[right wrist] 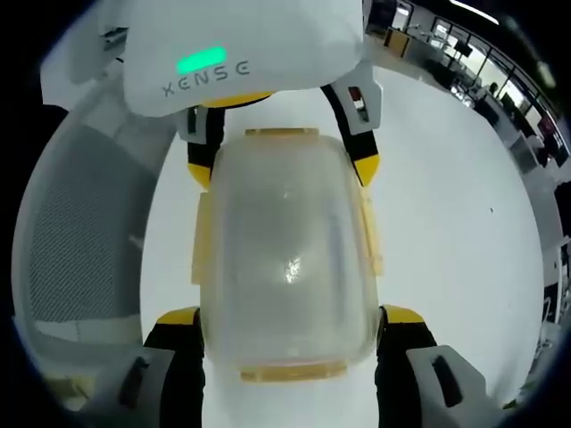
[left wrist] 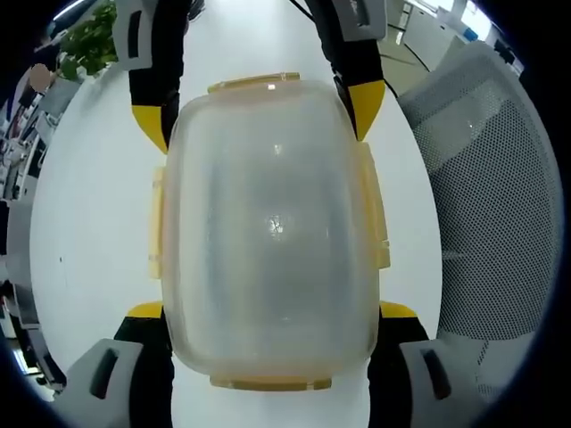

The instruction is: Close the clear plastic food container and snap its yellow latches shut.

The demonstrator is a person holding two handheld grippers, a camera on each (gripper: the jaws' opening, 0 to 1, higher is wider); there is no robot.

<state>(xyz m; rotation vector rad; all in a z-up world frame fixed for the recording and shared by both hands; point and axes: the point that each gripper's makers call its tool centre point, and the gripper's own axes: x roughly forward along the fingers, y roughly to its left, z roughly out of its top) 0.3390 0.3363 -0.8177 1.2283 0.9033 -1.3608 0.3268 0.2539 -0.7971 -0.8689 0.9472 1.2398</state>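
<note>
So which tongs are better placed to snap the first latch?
No clear winner: left tongs and right tongs each straddle one end of the container, a yellow end latch between their tips.

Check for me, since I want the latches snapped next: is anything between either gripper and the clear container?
Nothing visible is. The clear plastic food container with yellow latches sits on the white table, with the left gripper straddling one end and the right gripper the other, jaws beside its walls.

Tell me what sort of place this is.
Probably an open-plan office. A grey mesh office chair stands beside the white table, rows of desks run under ceiling lights behind it, and a potted plant sits at the far edge. The clear container rests on the table.
</note>
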